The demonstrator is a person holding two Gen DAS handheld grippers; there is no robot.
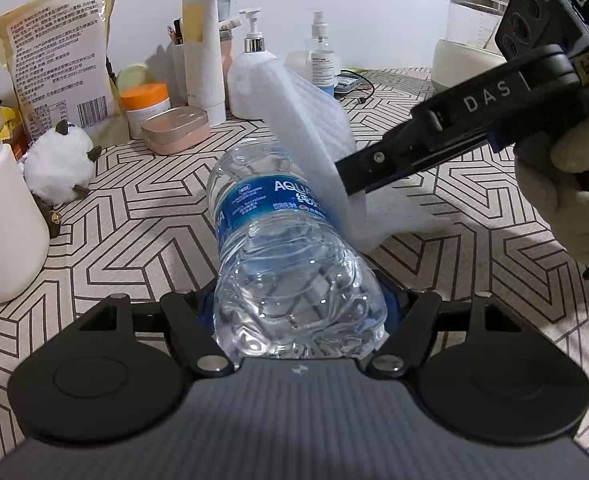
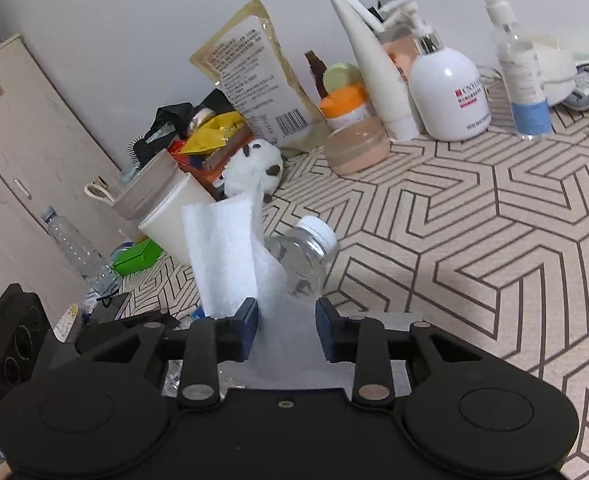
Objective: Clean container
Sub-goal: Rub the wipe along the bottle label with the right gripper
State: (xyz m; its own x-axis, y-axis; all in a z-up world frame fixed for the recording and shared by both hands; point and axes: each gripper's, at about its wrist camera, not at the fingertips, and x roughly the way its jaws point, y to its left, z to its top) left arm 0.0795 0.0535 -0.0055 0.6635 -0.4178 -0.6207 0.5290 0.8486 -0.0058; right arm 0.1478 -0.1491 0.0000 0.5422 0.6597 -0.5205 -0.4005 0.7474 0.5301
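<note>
The left gripper (image 1: 300, 312) clamped the Aquafina water bottle's (image 1: 282, 240) base above the patterned table (image 1: 474, 240), while the right gripper's (image 2: 286, 324) jaws stood spread around the white wipe (image 2: 230, 256), which risked slipping free

Left wrist view: close, angled down along the water bottle (image 1: 290, 248) toward the wall-side edge of the patterned tabletop (image 1: 142, 236). Right wrist view: equally close, from the bottle's side (horizon tilted). Shared: bottle, white cloth (image 2: 230, 256), back-edge clutter.
</note>
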